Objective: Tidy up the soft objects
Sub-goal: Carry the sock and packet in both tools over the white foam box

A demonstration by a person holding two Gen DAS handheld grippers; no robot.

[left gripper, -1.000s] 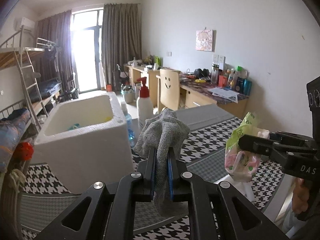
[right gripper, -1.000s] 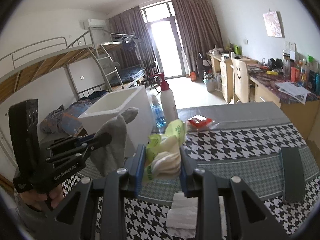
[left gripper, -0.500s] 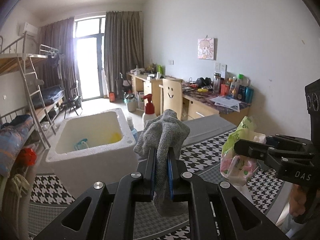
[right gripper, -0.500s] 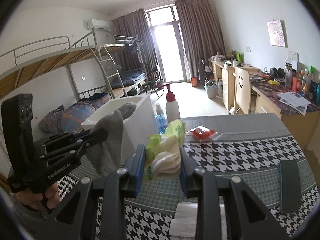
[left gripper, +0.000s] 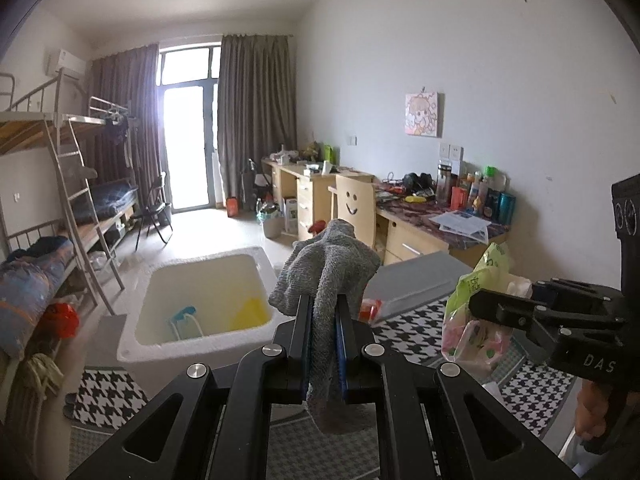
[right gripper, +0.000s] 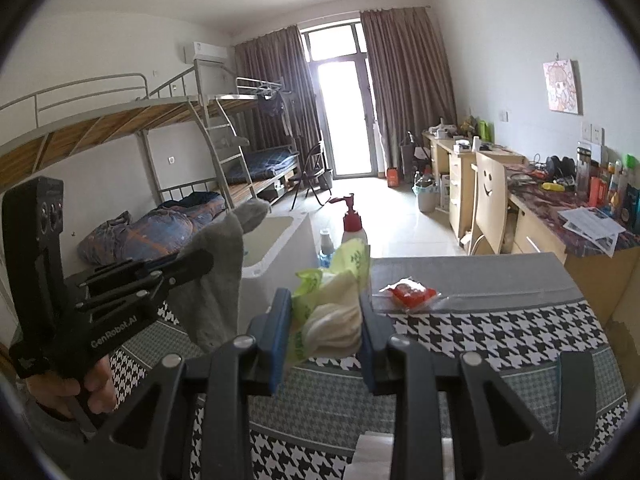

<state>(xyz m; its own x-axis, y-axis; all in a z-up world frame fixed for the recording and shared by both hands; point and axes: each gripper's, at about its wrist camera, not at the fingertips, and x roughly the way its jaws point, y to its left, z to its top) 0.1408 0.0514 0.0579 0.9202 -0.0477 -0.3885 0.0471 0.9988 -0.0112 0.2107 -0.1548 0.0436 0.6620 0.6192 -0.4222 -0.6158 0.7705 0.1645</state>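
Grey sock (left gripper: 326, 276) pinched in the left gripper (left gripper: 323, 344), just right of the foam box (left gripper: 200, 300); farther right, the right gripper (right gripper: 326, 334) clamps a tissue pack (right gripper: 332, 304).

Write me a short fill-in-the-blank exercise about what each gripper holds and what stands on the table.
1. The left gripper is shut on a ____ cloth.
2. The right gripper holds a plastic packet whose wrapper is mostly ____.
3. Inside the white foam box, the object beside the blue one is ____.
4. The pump bottle behind the table has a ____ top.

Missing words: grey; green; yellow; red
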